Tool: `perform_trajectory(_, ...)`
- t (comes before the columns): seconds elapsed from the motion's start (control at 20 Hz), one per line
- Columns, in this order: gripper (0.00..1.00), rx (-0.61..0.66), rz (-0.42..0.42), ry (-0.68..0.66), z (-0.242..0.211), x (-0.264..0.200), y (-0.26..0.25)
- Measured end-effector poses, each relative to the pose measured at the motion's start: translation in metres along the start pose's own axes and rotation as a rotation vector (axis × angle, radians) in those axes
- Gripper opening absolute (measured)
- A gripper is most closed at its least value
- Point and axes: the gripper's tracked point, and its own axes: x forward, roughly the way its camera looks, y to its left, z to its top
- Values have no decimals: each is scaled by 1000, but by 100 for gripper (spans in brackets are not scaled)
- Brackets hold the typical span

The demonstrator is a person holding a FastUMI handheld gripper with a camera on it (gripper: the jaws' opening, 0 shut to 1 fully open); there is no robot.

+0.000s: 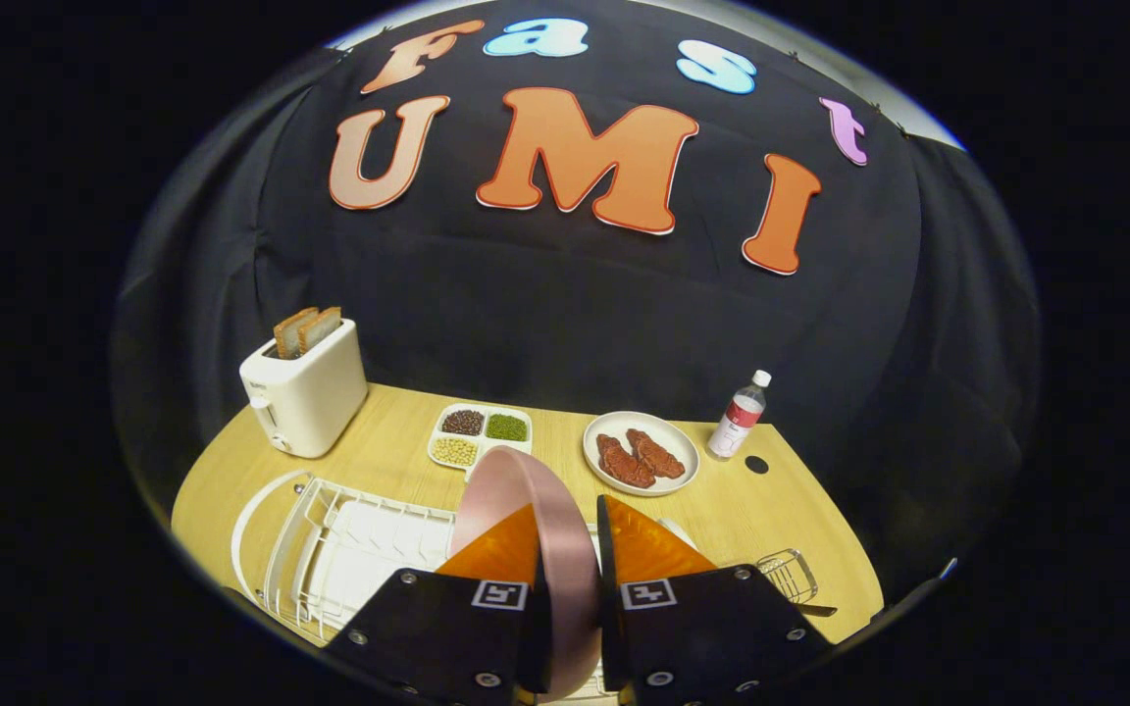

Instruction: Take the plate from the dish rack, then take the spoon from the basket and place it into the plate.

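The wooden table point(408, 431) curves away at its near left edge and ends in a straight far edge against the black cloth wall. The white dish rack point(349, 549) fills the near left part of the table, just left of the fingers. Bare wood lies between the rack and the far row of things, and more to the right past the fingers.

Along the far side, from left to right: a white toaster point(305, 397) with 2 slices of bread point(307, 329) standing in it, a white tray point(480, 434) with 3 compartments of beans, a white dish point(642, 452) with 2 pieces of meat on it, and a water bottle point(740, 415) with a white cap. A dark round hole point(756, 465) sits in the wood just near the bottle.

The gripper point(570, 549) is closed on the pink plate point(526, 510): the plate stands on edge between the 2 fingers, both pressing its rim, and its upper rim rises beyond the fingertips in front of the bean tray.

On the near right, just right of the fingers, stands a small wire basket point(789, 574). A dark handle point(817, 610) pokes out beside it; whether it is the spoon I cannot tell.
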Motion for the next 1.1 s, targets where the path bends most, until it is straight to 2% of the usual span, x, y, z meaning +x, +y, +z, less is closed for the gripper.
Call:
perform_trajectory(0.15, 20, 12, 33, -11, -3, -25, -4)
perform_trajectory(0.3, 20, 69, 121, -20, -13, -62, 0)
perform_trajectory(0.7, 20, 204, 309, -19, -85, -150, -7)
perform_trajectory(1.1, 20, 472, 408, 69, -184, -164, -21)
